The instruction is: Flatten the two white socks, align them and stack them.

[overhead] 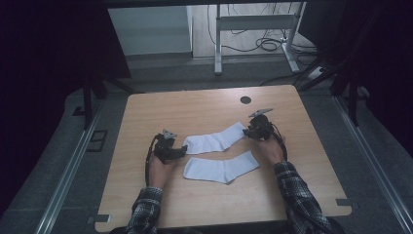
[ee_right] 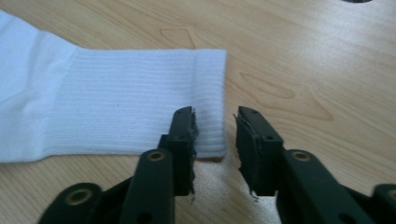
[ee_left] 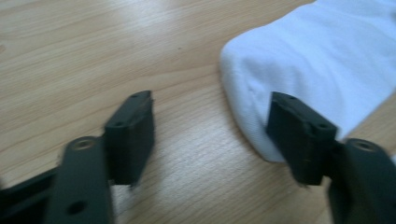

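White ribbed sock (ee_right: 107, 107), flat; cuff corner between right gripper (ee_right: 215, 135) jaws, not clamped. Left gripper (ee_left: 210, 135) unclenched at toe.

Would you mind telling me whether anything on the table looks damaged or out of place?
Only one thing: the right gripper has frayed pads, with torn bits along their edges. The two white socks lie flat and apart on the table.

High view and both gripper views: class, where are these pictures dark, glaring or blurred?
High view: surroundings dark, table evenly lit. Left gripper view: motion-blurred, soft glare on wood beside the sock's toe. Right gripper view: sharp on the ribbed cuff, with glare on the far wood.
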`<state>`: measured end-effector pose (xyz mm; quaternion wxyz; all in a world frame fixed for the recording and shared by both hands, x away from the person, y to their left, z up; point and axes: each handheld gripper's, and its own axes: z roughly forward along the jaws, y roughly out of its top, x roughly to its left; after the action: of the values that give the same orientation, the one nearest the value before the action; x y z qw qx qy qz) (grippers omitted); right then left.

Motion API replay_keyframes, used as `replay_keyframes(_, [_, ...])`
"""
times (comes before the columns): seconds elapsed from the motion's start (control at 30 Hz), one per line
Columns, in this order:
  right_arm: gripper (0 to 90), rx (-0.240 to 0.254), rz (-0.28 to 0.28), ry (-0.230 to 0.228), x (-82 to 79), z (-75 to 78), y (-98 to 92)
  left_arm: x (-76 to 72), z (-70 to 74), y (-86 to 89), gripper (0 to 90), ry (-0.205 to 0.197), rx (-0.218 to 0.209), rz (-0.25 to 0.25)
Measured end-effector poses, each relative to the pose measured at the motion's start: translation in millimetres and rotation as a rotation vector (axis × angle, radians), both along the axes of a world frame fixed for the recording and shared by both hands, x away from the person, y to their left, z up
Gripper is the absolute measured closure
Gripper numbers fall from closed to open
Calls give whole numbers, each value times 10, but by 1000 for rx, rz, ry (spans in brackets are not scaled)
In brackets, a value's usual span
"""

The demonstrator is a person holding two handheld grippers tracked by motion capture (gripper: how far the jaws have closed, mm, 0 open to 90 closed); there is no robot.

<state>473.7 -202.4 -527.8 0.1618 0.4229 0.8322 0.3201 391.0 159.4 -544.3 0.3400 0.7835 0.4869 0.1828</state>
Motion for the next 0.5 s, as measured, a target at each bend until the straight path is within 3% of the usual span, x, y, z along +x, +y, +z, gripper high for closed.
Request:
replay_keyframes(0.03, [776,20,4,16,-13,-5,-1,-11,3,-12,444,-5,-5,-13])
replay_keyframes(0.1, [810,21,4,28,-24,0,13,-17,4,-21,543,-7,-7,-21])
replay_keyframes(0.13, [810,21,4,28,-24,0,13,-23,6,-30,543,-7,-12,-31])
replay_keyframes(0.17, [816,14,6,40,-37,14,25,-32,6,-53,683,-6,-28,-51])
replay_keyframes(0.27, [817,10,11,42,-66,44,29,-27,6,-77,836,9,-55,-65])
replay_keyframes(0.4, [818,24,17,33,-122,103,-8,-26,5,-73,862,24,-82,-43])
replay_keyframes(0.5, [818,42,15,29,-156,141,-41,-29,17,-83,868,19,-68,-39])
